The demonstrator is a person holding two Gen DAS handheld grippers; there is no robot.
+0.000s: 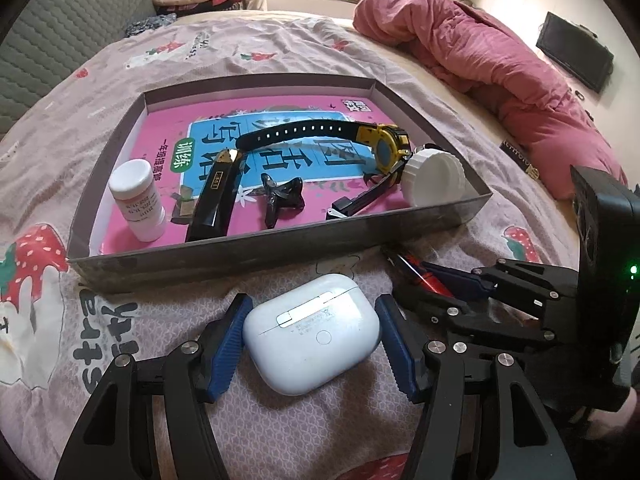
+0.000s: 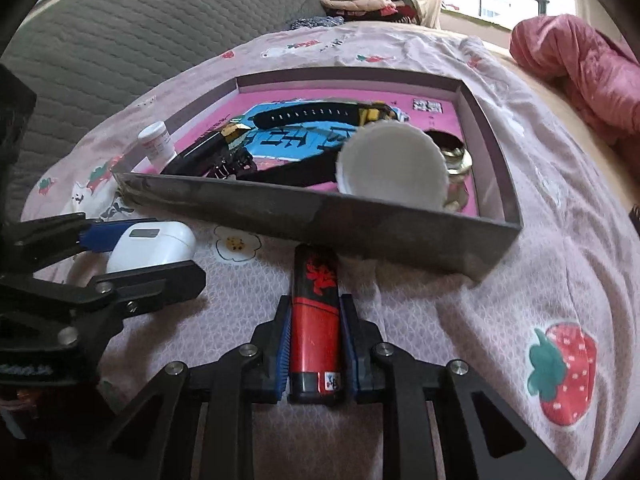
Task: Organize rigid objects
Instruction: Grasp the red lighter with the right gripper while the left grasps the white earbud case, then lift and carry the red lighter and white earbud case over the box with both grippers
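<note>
On the strawberry-print bedsheet my tray already holds the watch, pill bottle and more. Left: my right gripper clamps the lighter; my left gripper brackets the earbud case, pads apart.

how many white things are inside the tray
2: a small white bottle standing in the near left corner of the tray, and a white ribbed lid at its right end. Others may be hidden.

Both wrist views near, downward, sharing tray.
</note>
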